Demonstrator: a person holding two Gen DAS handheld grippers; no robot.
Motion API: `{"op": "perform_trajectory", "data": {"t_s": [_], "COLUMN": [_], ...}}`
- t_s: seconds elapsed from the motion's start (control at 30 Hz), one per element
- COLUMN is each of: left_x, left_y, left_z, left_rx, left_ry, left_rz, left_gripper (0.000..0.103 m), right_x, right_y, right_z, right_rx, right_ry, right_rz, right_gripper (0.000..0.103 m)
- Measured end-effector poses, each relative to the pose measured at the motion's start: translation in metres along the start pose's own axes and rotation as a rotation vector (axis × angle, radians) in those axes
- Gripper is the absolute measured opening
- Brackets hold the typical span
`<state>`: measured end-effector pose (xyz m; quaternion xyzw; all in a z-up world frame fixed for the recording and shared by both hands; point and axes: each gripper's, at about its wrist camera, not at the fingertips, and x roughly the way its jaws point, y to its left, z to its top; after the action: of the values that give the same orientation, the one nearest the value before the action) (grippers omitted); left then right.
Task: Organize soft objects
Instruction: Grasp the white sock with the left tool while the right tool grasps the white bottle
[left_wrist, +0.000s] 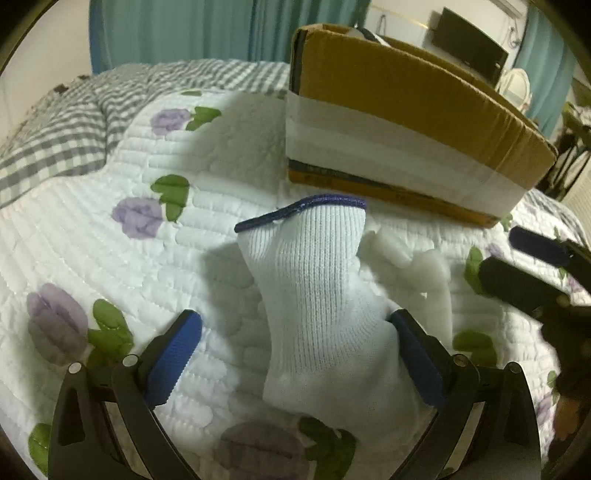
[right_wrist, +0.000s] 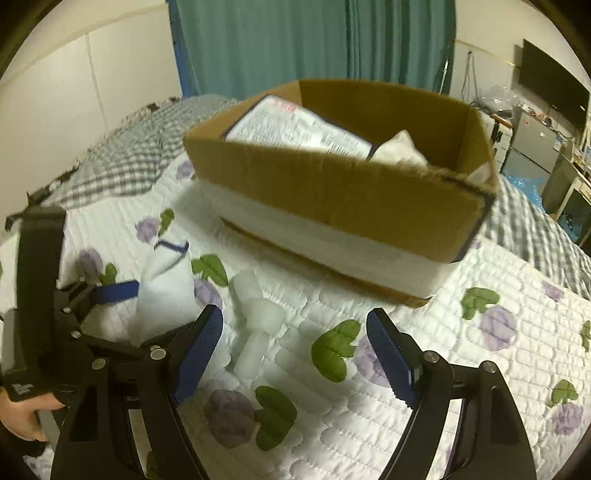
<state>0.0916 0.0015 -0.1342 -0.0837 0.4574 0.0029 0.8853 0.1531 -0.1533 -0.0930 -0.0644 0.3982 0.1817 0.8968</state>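
Observation:
A white knit glove with a dark blue cuff (left_wrist: 317, 291) stands up between the wide-open jaws of my left gripper (left_wrist: 295, 354), leaning against the right pad (left_wrist: 417, 358); the left pad is apart from it. The glove also shows in the right wrist view (right_wrist: 166, 291). A white foam piece (right_wrist: 255, 317) lies on the quilt just right of the glove, also in the left wrist view (left_wrist: 432, 273). My right gripper (right_wrist: 295, 354) is open and empty above the quilt, in front of the cardboard box (right_wrist: 332, 192).
The open cardboard box (left_wrist: 406, 110) with a white band sits on the flowered white quilt (left_wrist: 110, 258) and holds a printed packet (right_wrist: 295, 125) and white soft items (right_wrist: 399, 147). A grey checked blanket (left_wrist: 55, 122) lies behind. Furniture stands at the far right.

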Motion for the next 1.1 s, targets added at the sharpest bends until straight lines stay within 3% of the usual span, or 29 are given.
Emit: {"op": "perform_trajectory", "data": {"t_s": [0.07,0.13,0.17,0.3,0.4,0.53,0.77,1.1], "left_x": [0.000,0.000,-0.002,-0.013,-0.017,-0.022,-0.044,-0.109], "left_y": [0.000,0.000,-0.002,0.000,0.008,0.010,0.014,0.019], "left_z": [-0.002,-0.003,-0.005,-0.007,-0.007,-0.003,0.001,0.003], "left_rx": [-0.001,0.001,0.008,0.018,-0.013,0.001,0.039,0.070], "left_ry": [0.002,-0.004,-0.009,-0.037,-0.034,-0.046,-0.108,-0.245], "left_rz": [-0.011,-0.029,-0.054,-0.055,-0.083,-0.082,-0.034,-0.034], "left_gripper": [0.097,0.076,0.056,0.036,0.030,0.026,0.022,0.021], "right_x": [0.008,0.016,0.021,0.035,0.045,0.061,0.051,-0.030], "right_y": [0.002,0.005,0.005,0.009,0.013,0.024,0.035,0.048], "right_z": [-0.002,-0.002,-0.002,-0.002,-0.004,-0.006,-0.011,-0.018], "right_rx": [-0.015,-0.026,-0.031,-0.047,-0.063,-0.092,-0.085,-0.058], "right_ry": [0.021,0.039,0.051,0.084,0.108,0.134,0.099,-0.039], "right_rz": [0.003,0.008,0.010,0.025,0.035,0.040,0.024,-0.019], "right_gripper": [0.080,0.077,0.075,0.067,0.058,0.028,0.026,0.026]}}
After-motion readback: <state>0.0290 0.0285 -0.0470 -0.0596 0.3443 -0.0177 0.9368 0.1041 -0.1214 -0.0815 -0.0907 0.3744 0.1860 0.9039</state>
